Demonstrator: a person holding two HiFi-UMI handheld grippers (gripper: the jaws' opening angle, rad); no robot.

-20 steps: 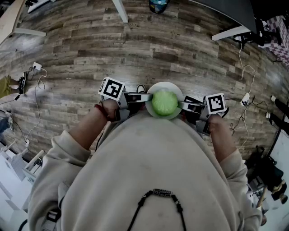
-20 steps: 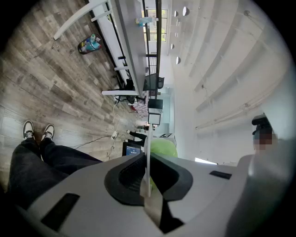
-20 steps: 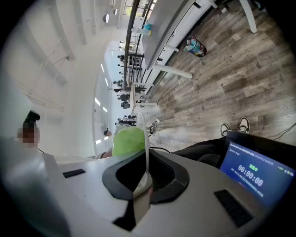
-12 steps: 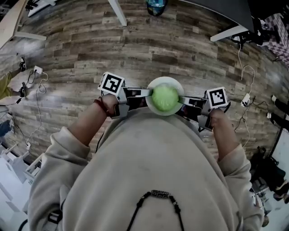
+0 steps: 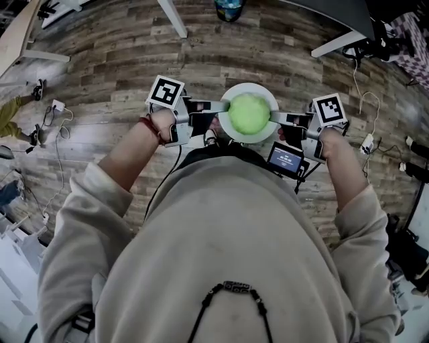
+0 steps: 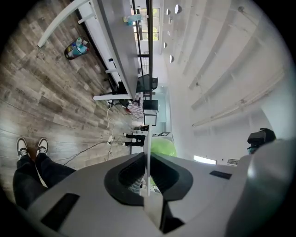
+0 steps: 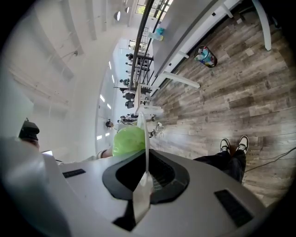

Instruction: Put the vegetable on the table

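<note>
A round green vegetable (image 5: 249, 113) sits on a white plate (image 5: 249, 87) held level in front of my body, above the wooden floor. My left gripper (image 5: 221, 107) is shut on the plate's left rim and my right gripper (image 5: 275, 118) is shut on its right rim. In the left gripper view the plate (image 6: 147, 148) shows edge-on between the closed jaws of the left gripper (image 6: 147, 178), with the vegetable (image 6: 163, 149) beyond it. The right gripper view shows the same: the plate (image 7: 143, 134) stands edge-on in the right gripper (image 7: 145, 173), next to the vegetable (image 7: 128, 140).
Grey-brown plank floor (image 5: 100, 74) lies below. A white table leg (image 5: 173, 17) and a coloured bag (image 5: 230, 8) stand ahead, a dark table (image 5: 335, 13) at the far right. Cables and plugs (image 5: 57, 107) trail at both sides. My shoes (image 6: 30, 147) show below.
The plate with the vegetable and both grippers have moved forward, away from my body. Both grips on the rim are unchanged.
</note>
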